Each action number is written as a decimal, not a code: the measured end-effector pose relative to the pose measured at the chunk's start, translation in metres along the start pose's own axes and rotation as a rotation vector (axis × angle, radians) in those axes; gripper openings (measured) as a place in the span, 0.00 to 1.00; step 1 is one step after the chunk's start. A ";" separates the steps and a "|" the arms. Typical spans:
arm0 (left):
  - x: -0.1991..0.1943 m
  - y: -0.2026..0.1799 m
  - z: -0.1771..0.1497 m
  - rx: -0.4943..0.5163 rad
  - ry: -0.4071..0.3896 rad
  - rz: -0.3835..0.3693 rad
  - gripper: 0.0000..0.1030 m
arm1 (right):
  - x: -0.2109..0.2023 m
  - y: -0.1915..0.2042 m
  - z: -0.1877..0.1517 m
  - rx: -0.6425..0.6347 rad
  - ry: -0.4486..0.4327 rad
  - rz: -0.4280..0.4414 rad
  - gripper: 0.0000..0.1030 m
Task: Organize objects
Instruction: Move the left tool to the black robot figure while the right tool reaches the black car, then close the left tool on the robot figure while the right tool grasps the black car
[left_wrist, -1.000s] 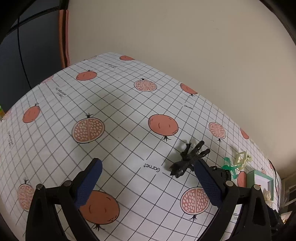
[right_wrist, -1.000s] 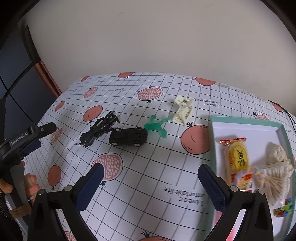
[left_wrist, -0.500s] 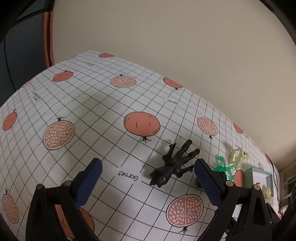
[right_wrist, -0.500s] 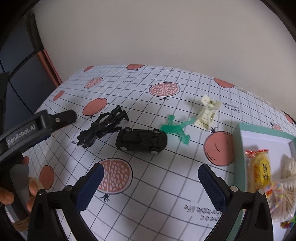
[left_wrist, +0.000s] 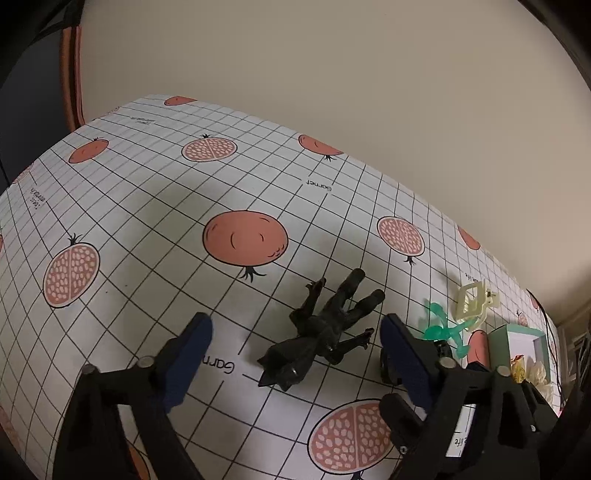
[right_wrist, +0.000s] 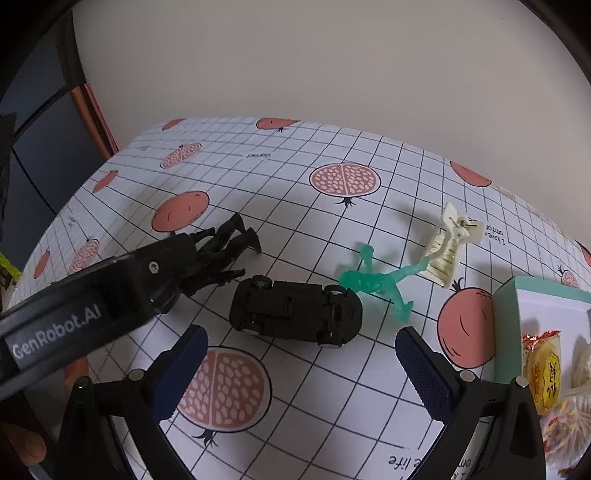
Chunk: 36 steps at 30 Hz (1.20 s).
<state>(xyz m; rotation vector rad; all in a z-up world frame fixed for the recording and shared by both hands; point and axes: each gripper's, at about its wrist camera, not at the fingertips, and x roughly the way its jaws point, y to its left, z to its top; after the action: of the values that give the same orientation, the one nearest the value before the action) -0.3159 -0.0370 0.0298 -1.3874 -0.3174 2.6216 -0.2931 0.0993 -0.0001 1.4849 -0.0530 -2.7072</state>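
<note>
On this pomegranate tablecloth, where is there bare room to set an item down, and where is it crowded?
Free: the tablecloth left of the black figure, back to the wall, and the near strip in front of the black toy car. Crowded: the row of figure, car, green figure and cream hair clip, up to the teal tray, which already holds snacks.

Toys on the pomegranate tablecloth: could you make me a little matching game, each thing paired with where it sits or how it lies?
Things:
1. black toy car
2. black figure
3. green figure
4. snack packet

Places or states:
A. inside the tray
B. between the left gripper fingers
C. flipped, wheels up
D. lying between the car and the cream clip

Pairs: 1-C, 2-B, 3-D, 4-A
</note>
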 end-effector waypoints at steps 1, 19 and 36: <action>0.001 0.000 0.000 0.001 0.002 0.000 0.88 | 0.001 0.000 0.000 -0.001 -0.003 -0.004 1.00; 0.019 -0.007 -0.009 0.009 0.067 -0.013 0.51 | 0.011 0.009 0.005 -0.023 0.018 -0.024 0.76; 0.006 -0.005 -0.025 0.021 0.083 0.007 0.45 | -0.012 0.002 -0.020 -0.022 0.045 -0.034 0.76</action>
<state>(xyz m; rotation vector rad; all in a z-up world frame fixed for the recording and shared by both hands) -0.2981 -0.0284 0.0126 -1.4873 -0.2734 2.5567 -0.2697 0.0984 -0.0008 1.5547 0.0041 -2.6898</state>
